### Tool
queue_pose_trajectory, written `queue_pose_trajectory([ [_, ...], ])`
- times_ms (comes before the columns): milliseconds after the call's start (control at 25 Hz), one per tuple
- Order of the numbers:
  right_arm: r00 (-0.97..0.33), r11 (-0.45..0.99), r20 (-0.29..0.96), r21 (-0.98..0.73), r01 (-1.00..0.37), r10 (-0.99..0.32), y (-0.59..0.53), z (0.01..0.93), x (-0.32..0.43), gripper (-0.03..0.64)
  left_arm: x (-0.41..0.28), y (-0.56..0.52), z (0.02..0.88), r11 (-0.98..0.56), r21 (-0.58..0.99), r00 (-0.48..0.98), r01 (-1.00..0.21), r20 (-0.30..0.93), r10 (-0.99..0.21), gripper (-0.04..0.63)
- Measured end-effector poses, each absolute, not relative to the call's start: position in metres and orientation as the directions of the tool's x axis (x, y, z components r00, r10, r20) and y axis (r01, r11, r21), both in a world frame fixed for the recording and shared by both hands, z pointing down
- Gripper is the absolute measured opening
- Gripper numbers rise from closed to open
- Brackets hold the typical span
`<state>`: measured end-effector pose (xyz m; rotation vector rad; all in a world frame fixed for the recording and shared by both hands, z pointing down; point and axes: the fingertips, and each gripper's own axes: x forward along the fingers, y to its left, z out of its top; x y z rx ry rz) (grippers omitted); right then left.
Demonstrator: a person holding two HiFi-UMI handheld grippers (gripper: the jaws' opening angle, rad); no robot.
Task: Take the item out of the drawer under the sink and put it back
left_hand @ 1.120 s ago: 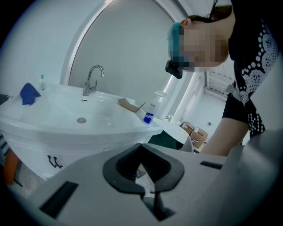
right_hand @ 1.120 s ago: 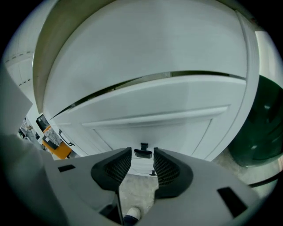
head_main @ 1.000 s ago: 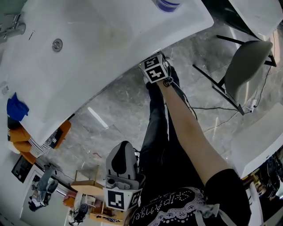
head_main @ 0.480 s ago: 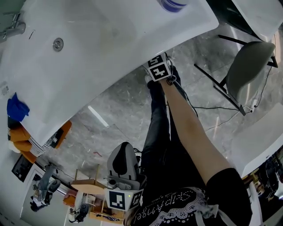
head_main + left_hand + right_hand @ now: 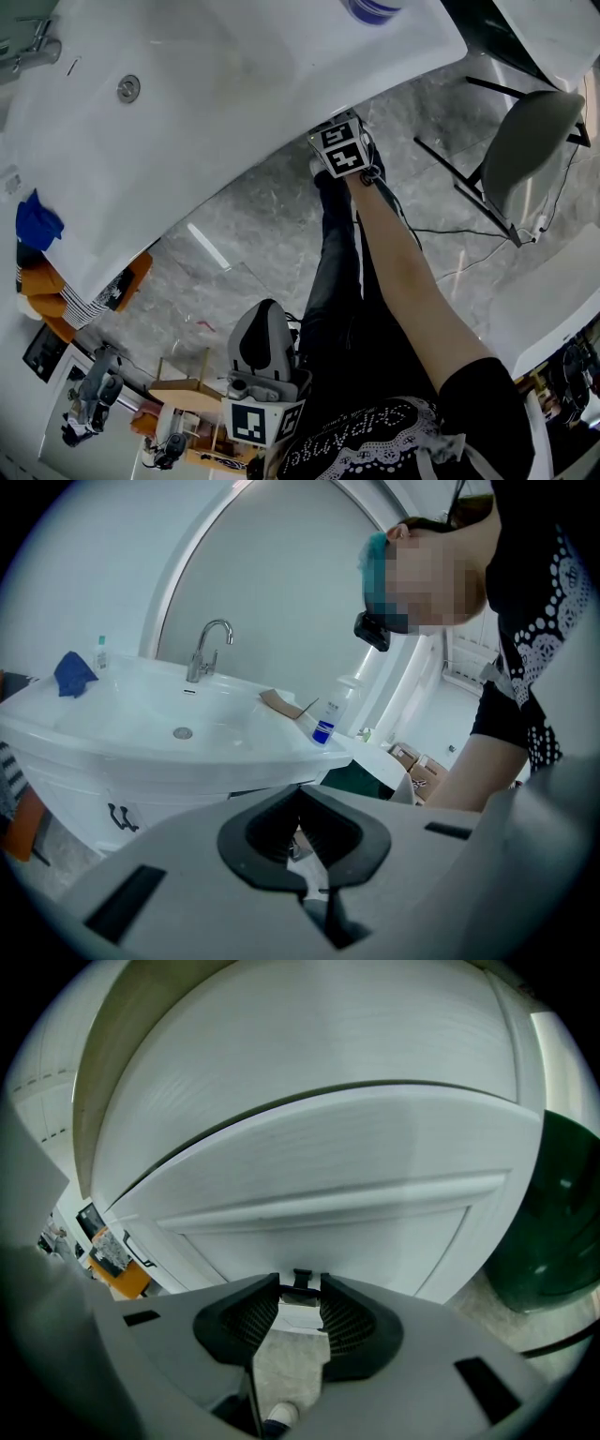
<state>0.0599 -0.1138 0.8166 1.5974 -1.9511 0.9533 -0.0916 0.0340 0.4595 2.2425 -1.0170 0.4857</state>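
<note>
Right tool: my right tool [image 5: 301, 1290] is clenched on the small dark handle [image 5: 302, 1279], which spans the narrow gap between its two pads.
Handle: right at the tool's tips, on the white drawer [image 5: 328, 1232].
Drawer: straight ahead of the right tool and filling most of its view. The panel looks flush, and a dark seam runs along its top under the sink.
Item: I cannot see it, since no view looks inside the drawer.
Right arm: in the head view my bare forearm stretches forward, and the tool's marker cube [image 5: 339, 150] sits just under the sink rim.
Left tool: my left tool [image 5: 300, 799] is clenched with its tips together and nothing between them. It is held low by my hip, well back from the right tool.
Sink: the white sink [image 5: 141, 733] lies ahead of and above the left tool, and the faucet [image 5: 208, 649] stands at its far edge.
On the sink: a blue cloth [image 5: 73, 672] is on the far left rim as the left tool sees it, and a bottle [image 5: 326, 722] with a blue base stands on the right rim.
Floor: grey marbled floor [image 5: 253, 225] lies below both tools.
Chair: a chair [image 5: 525, 141] stands to the right of the right tool, well apart from it.
</note>
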Motion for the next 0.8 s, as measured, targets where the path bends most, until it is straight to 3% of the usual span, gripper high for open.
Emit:
queue_pose_trajectory([
  [800,-0.240,0.083,0.722,-0.246,-0.966,-0.649,-0.065,0.821,0.058,0.143,-0.080,0.042,0.453,-0.536,0.388,0.658,-0.750,0.521,-0.543,0.005],
])
